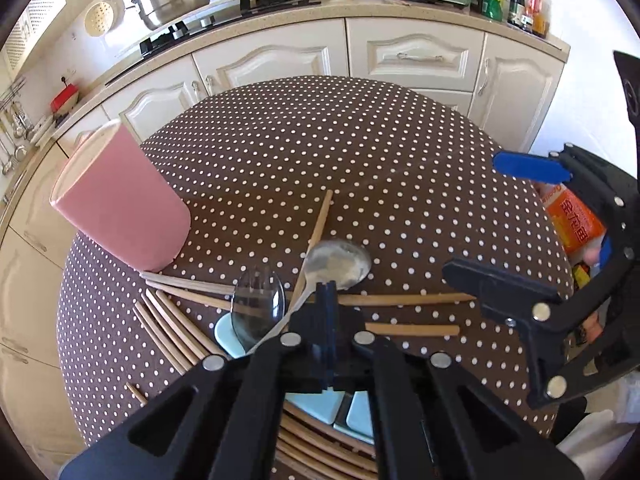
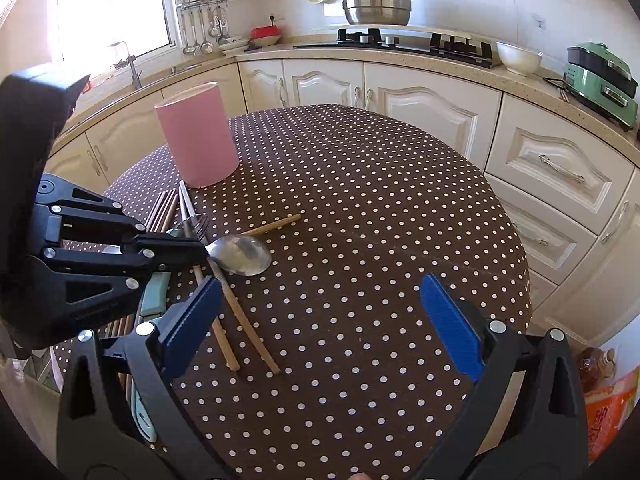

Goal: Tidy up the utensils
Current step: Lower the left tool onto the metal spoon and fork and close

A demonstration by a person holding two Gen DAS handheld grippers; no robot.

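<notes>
The step in hand looks like the pickup of a spoon (image 2: 240,256) bound for the pink holder (image 2: 198,136), which stands upright on the dotted tablecloth (image 2: 360,200). The left gripper (image 2: 202,250) points steeply down with its jaws pressed together at the spoon's neck, just beside the bowl; whether the thin handle is truly pinched between the pads is hard to tell, though it appears so. The spoon lies in front of the holder, its bowl resting across a wooden chopstick (image 2: 276,224), with a fork (image 2: 196,222) and more chopsticks between it and the holder. The next move likely calls for a clean lift clear of that clutter, then tipping the handle down over the holder's open top. The right gripper (image 2: 324,328) hovers, tilted down, nearer the table's edge, jaws wide apart and empty.
</notes>
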